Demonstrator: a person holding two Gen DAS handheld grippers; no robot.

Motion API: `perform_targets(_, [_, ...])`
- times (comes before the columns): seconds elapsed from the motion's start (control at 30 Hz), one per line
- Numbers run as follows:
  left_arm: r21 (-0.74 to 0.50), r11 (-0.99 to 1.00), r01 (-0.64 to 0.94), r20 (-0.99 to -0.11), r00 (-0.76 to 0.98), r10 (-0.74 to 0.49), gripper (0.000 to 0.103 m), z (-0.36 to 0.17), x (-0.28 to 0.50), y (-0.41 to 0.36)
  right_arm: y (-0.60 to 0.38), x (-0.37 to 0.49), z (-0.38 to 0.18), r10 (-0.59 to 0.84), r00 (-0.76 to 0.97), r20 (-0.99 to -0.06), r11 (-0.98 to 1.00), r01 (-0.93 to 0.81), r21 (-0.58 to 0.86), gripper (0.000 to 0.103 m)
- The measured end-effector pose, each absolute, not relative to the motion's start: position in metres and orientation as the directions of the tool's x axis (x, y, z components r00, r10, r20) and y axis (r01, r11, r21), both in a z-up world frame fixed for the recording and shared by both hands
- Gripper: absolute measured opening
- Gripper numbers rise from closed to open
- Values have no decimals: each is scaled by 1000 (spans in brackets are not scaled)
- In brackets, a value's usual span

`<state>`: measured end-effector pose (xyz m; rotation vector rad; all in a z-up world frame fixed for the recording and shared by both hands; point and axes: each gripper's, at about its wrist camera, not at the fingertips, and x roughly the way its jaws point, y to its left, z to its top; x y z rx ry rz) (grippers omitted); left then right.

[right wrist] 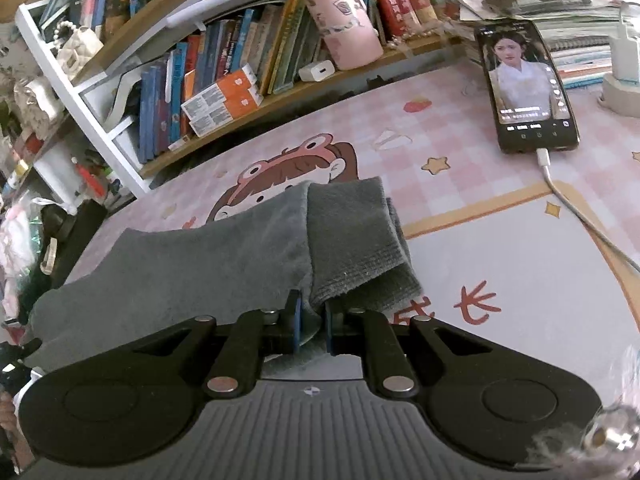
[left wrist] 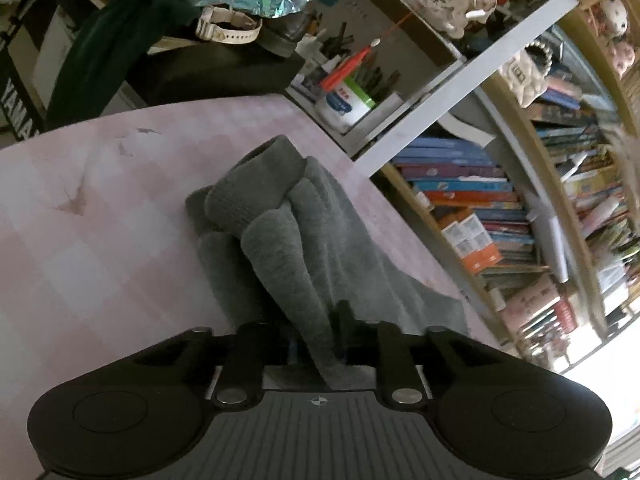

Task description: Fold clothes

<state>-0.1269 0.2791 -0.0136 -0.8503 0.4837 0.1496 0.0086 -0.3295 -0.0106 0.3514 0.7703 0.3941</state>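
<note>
Grey garment (left wrist: 288, 216): a soft knitted piece lying on the counter (left wrist: 100, 220), which carries a pink checked mat. In the left wrist view it is bunched into thick rolls at the centre, with a flatter layer spreading toward 4 o'clock, near the counter edge. In the right wrist view the same grey garment (right wrist: 224, 256) lies flat across the mat from 9 o'clock to the centre, with a ribbed cuff end folded over at about 1 o'clock from the jaws, covering part of a cartoon print.

Left hand-held gripper (left wrist: 316, 344): low centre of its view. A strip of the grey fabric runs down between the fingers. The left finger is hidden behind the cloth; only the dark right finger (left wrist: 344, 320) shows. Whether the pads press on the fabric cannot be told.

Right hand-held gripper (right wrist: 314, 320): jaws drawn close together and clamped on a fold of the grey fabric, which is pinched between the blue-edged pads (right wrist: 295, 320).

Surroundings: a phone (right wrist: 524, 80) with a lit screen lies on the counter at 2 o'clock in the right wrist view, a white cable (right wrist: 568, 196) running from its lower end. A bookshelf (right wrist: 224, 80) stands behind the counter at 11 o'clock. The phone is well apart from the garment.
</note>
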Motion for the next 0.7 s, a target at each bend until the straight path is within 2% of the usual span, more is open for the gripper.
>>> perform_targets(0.07, [-686,657,-314,-469,881,-68,22,-15,-125,278,-329,9,-6,467,661,-587,871,-229,435,10])
perform_targets(0.17, [-685,657,-315,-471,879,-70,23,-15,-124,277,-325,-3,15,483,720,-498,866,-307,395,10])
perform_targets(0.23, [-690,652,-315,-470,880,-73,23,-16,-125,278,-327,-8,25,520,727,-448,841,-345,417,10])
perform_targets(0.37, [-698,644,-313,-468,880,-79,23,-19,-127,280,-330,6,1,456,656,-602,884,-254,393,12])
perform_targets(0.43, [-695,645,-317,-475,876,-81,25,-17,-128,280,-337,10,-9,450,632,-631,883,-211,419,16])
perform_targets(0.53, [-672,662,-332,-484,873,-53,33,-8,-136,281,-346,4,-4,439,670,-599,882,-195,429,29])
perform_targets(0.57, [-662,669,-338,-483,875,-37,39,-4,-140,281,-348,0,1,421,695,-583,892,-201,405,31])
perform_targets(0.6, [-651,675,-348,-483,875,-15,46,0,-144,281,-348,-4,6,392,716,-578,908,-200,368,31])
perform_targets(0.63, [-638,680,-361,-483,875,11,58,3,-148,282,-348,-7,10,362,737,-571,923,-197,331,31])
perform_targets(0.7, [-614,693,-378,-485,873,46,62,6,-153,282,-345,-13,18,314,771,-553,945,-202,256,31])
